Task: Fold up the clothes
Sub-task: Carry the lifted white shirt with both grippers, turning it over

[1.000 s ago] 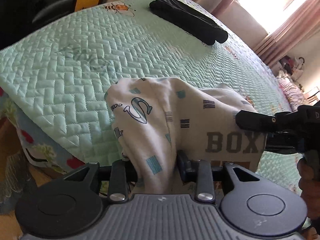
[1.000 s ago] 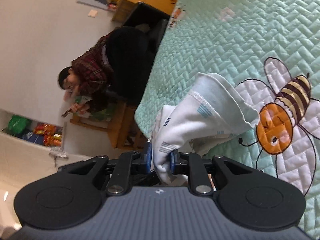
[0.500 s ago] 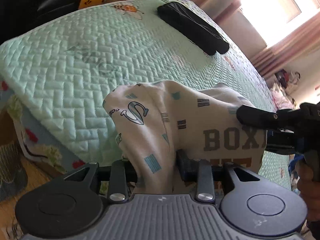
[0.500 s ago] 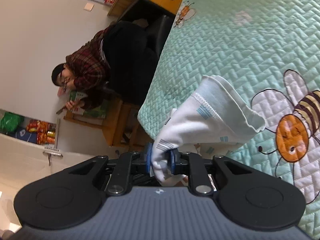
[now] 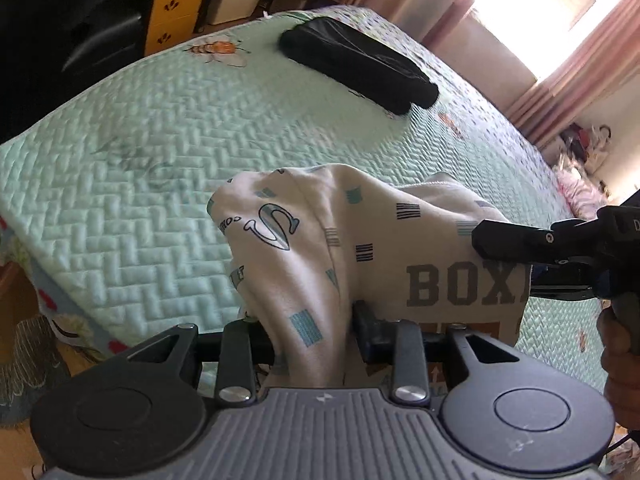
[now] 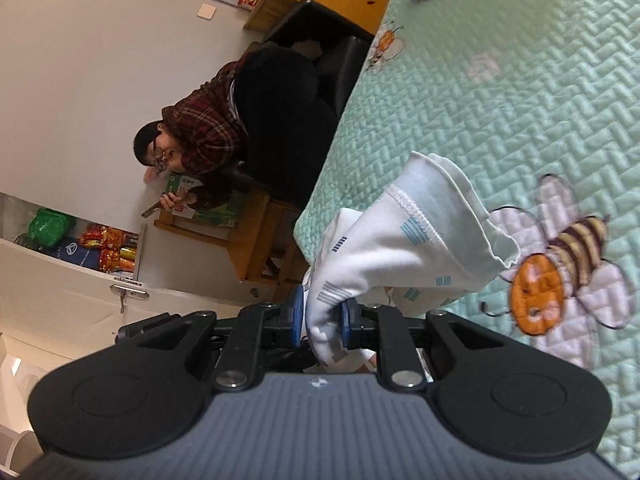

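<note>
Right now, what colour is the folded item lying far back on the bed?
Black folded garment; clearest in the left wrist view.

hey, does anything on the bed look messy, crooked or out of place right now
Nothing looks damaged or spilled. The white printed garment is bunched and hanging unfolded, pinched by the left claw and the right claw above the green quilt. The black folded item lies at a slant across the quilt.

Soft printed cotton garment [image 5: 360,248] above a matt quilted cloth bedspread [image 5: 160,152].
</note>
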Action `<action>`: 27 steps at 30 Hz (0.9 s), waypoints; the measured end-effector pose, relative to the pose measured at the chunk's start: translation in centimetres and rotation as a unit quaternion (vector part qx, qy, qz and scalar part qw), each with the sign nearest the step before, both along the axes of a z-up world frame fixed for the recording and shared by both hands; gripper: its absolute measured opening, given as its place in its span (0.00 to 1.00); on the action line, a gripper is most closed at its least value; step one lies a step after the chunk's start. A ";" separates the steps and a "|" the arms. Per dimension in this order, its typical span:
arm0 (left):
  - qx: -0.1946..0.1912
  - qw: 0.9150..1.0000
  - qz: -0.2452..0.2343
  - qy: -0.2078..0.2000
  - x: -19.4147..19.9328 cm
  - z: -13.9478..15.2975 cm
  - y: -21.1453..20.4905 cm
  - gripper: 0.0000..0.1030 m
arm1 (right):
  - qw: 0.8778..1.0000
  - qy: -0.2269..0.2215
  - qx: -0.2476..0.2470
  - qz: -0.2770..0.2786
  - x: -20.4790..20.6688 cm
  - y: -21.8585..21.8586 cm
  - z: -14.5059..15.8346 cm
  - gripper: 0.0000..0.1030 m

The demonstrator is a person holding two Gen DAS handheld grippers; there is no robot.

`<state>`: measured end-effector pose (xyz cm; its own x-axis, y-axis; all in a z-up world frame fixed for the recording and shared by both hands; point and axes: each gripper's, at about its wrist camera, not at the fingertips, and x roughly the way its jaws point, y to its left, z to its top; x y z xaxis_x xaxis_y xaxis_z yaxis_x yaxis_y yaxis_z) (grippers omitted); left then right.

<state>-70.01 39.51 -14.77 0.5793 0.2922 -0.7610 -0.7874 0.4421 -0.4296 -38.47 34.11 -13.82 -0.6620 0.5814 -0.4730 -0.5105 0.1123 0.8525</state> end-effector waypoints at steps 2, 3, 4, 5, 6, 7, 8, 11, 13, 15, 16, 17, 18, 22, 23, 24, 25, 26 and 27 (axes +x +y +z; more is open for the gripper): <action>0.002 1.000 -0.017 0.001 1.5 1.1 -0.5 0.34 | 1.000 -0.002 0.005 -0.009 1.1 -1.3 0.8 0.21; 0.006 1.000 -0.026 -0.002 2.3 1.8 -0.7 0.34 | 1.000 0.000 0.011 -0.016 1.7 -2.1 1.2 0.21; 0.010 0.999 -0.034 -0.004 3.0 2.5 -1.0 0.34 | 0.999 0.006 0.018 -0.026 2.6 -3.1 1.6 0.21; 0.015 0.999 -0.042 -0.005 3.8 3.1 -1.3 0.33 | 0.999 0.013 0.026 -0.037 3.4 -4.2 1.9 0.21; 0.014 0.999 -0.051 -0.006 4.7 3.4 -1.8 0.32 | 0.998 0.020 0.030 -0.049 4.3 -5.2 2.1 0.21; 0.012 0.998 -0.061 -0.007 5.7 3.7 -2.4 0.31 | 0.997 0.024 0.029 -0.065 5.3 -6.3 2.0 0.21; 0.009 0.997 -0.074 -0.008 6.8 3.8 -2.9 0.31 | 0.996 0.023 0.025 -0.080 6.3 -7.5 2.0 0.21; -0.006 0.993 -0.118 0.001 10.4 3.0 -4.4 0.31 | 0.993 0.018 0.009 -0.115 9.2 -10.8 1.6 0.21; -0.016 0.990 -0.140 0.006 12.8 2.2 -5.4 0.32 | 0.991 0.016 0.000 -0.130 11.0 -12.5 1.2 0.21; -0.023 0.988 -0.155 0.014 15.1 1.4 -6.3 0.31 | 0.989 0.017 -0.009 -0.144 12.6 -14.0 0.4 0.21; -0.026 0.986 -0.163 0.021 16.1 1.1 -6.6 0.30 | 0.988 0.021 -0.016 -0.150 13.3 -14.6 -0.2 0.21; -0.028 0.984 -0.171 0.028 17.0 0.9 -6.8 0.30 | 0.987 0.024 -0.024 -0.157 13.9 -15.0 -0.8 0.21; -0.027 0.983 -0.181 0.035 17.9 0.7 -7.1 0.30 | 0.986 0.026 -0.030 -0.162 14.4 -15.4 -1.2 0.21; -0.035 0.977 -0.201 0.053 20.6 -0.1 -7.1 0.31 | 0.981 0.040 -0.036 -0.185 15.7 -16.7 -2.3 0.21; -0.036 0.977 -0.204 0.058 21.2 -0.3 -7.1 0.31 | 0.980 0.043 -0.037 -0.188 16.0 -16.9 -2.6 0.21; -0.038 0.976 -0.206 0.065 21.7 -0.4 -7.2 0.31 | 0.979 0.048 -0.038 -0.192 16.2 -17.1 -2.9 0.21; -0.040 0.974 -0.210 0.072 22.1 -0.5 -7.3 0.31 | 0.978 0.054 -0.039 -0.195 16.5 -17.4 -3.2 0.21; -0.042 0.973 -0.214 0.079 22.5 -0.5 -7.4 0.31 | 0.978 0.060 -0.038 -0.198 16.8 -17.7 -3.6 0.21; -0.043 0.971 -0.218 0.087 22.9 -0.6 -7.6 0.31 | 0.977 0.067 -0.036 -0.201 16.9 -17.9 -3.8 0.21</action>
